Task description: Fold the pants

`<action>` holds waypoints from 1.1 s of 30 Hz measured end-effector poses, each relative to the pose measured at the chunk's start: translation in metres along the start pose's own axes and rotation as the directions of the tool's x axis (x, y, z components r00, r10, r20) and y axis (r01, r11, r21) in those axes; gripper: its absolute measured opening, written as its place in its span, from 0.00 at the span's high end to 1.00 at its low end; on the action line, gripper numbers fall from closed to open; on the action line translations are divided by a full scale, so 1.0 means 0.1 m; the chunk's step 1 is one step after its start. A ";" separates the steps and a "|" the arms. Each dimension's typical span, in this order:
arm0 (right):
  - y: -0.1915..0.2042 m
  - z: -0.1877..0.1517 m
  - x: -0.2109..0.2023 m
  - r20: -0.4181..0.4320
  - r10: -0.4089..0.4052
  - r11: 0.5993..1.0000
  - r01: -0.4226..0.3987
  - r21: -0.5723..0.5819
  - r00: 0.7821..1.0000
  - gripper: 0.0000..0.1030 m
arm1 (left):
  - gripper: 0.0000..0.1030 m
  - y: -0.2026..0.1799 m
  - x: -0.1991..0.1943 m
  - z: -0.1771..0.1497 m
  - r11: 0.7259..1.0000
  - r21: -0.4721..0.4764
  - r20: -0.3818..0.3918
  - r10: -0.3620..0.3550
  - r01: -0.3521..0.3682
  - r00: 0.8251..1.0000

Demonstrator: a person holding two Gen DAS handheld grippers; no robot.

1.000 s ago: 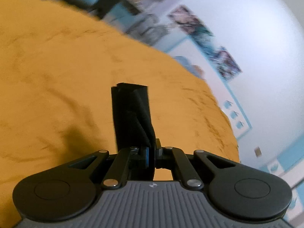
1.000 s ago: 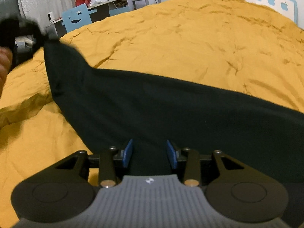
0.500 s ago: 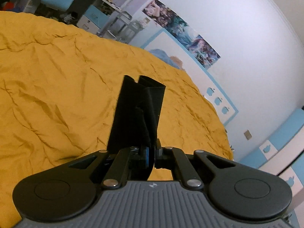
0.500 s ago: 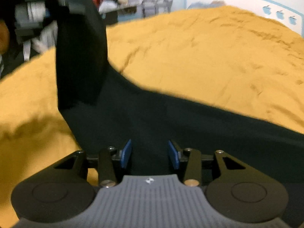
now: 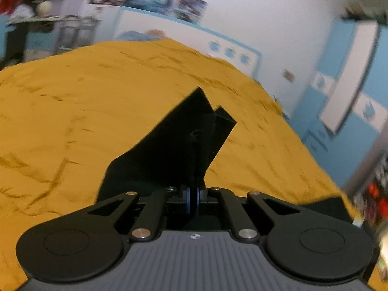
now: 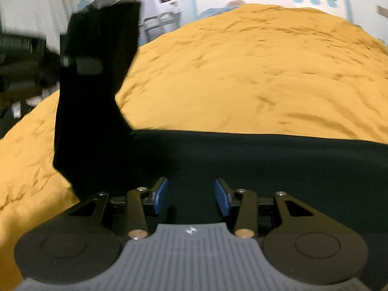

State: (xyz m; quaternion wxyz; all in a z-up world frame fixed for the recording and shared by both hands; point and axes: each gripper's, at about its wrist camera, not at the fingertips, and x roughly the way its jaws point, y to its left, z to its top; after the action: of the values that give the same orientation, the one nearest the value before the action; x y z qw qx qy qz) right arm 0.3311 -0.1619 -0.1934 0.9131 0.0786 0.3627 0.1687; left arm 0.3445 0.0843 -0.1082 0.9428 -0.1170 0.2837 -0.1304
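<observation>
Clamped tight, the jaws of the left gripper (image 5: 192, 195) pinch one end of the black pants (image 5: 179, 143), whose bunched layers rise from between the blue pads and fan out ahead of the camera. In the right wrist view that same end hangs lifted above the bed while the remainder of the garment lies flat as a dark band across the orange bedspread (image 6: 254, 72). Lifting the end this way looks meant to carry it over the flat part and lay it down as a fold. Jaws of the right gripper (image 6: 191, 195) stand apart, grasping nothing, poised low over the flat cloth, probably to steady it or pin the crease; whether the pads touch the fabric cannot be told. Around the bed are a white wall with posters (image 5: 148, 0) and cluttered shelves (image 5: 29, 19), all well apart. Nothing lies on the bedspread in the path of the fold; only its wrinkles could leave the cloth uneven.
</observation>
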 end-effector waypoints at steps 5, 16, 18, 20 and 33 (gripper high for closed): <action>-0.44 -0.03 -0.23 0.021 -0.023 0.989 0.019 0.146 1.000 0.61 | 0.96 -0.30 0.32 -0.25 0.997 0.063 -0.098 -0.027 0.033 0.995; -1.03 -0.04 -0.35 0.018 0.071 0.902 -0.072 0.426 0.997 0.61 | 0.60 -0.48 0.48 -0.73 0.978 0.190 -0.350 -0.013 0.085 0.937; -1.02 -0.03 -0.31 -0.009 0.119 0.889 -0.102 0.446 0.993 0.61 | 0.52 -0.35 0.25 -0.66 0.983 0.112 -0.324 -0.102 0.145 0.941; -0.98 -0.01 -0.26 -0.044 0.175 0.878 -0.136 0.460 0.984 0.60 | 0.37 -0.18 -0.02 -0.59 0.980 0.044 -0.269 -0.175 0.193 0.947; -0.81 0.29 0.31 -0.123 0.101 0.930 -0.050 0.365 0.987 0.62 | 0.39 1.02 0.05 -0.38 0.930 -0.263 -0.250 0.190 -0.255 0.949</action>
State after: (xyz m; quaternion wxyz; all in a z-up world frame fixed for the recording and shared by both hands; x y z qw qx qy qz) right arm 0.3927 -0.2267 -0.2133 0.8484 0.2467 0.4472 0.1393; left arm 0.3450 0.1732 -0.1718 0.8864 -0.2066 0.4141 0.0091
